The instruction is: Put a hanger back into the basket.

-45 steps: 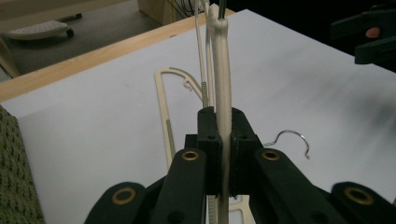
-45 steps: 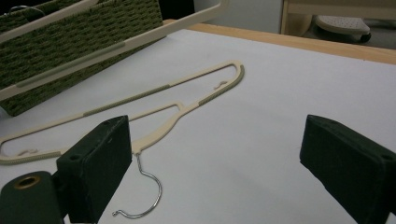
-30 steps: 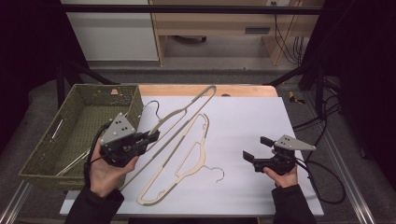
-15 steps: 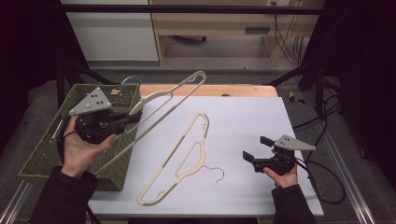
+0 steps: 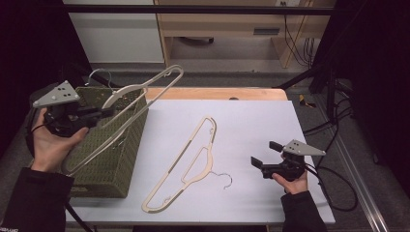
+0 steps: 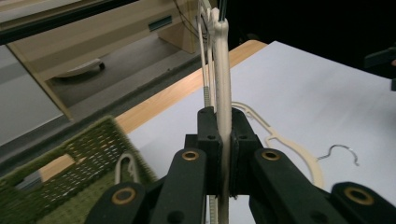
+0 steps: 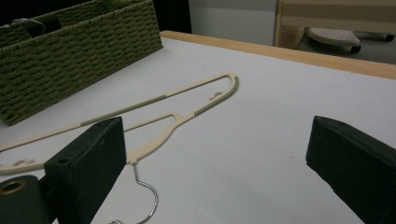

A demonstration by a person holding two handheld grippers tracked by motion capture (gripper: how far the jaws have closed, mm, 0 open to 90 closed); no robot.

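Meanwhile left gripper (image 5: 99,115) clamps a hanger (image 5: 145,87) over the basket (image 5: 126,145); right gripper (image 5: 263,159) gapes beside another hanger (image 5: 188,164).

Cream hanger (image 5: 186,164) flat on table (image 5: 270,116)

Even overhead light; the white bench (image 5: 251,121) is the brightest area, no blown-out glare. Surroundings left and right of the bench fall to near black. Shadows soft and faint under the flat hanger (image 5: 186,166). High view slightly soft, low detail, mild grain in dark zones. Left gripper view: jaws sharp at the bottom, held hanger (image 6: 223,84) between them fairly crisp; basket (image 6: 70,186) left of the jaws smeared with motion blur, room beyond soft. Right gripper view: near jaws blurred, bench ahead between them sharper.
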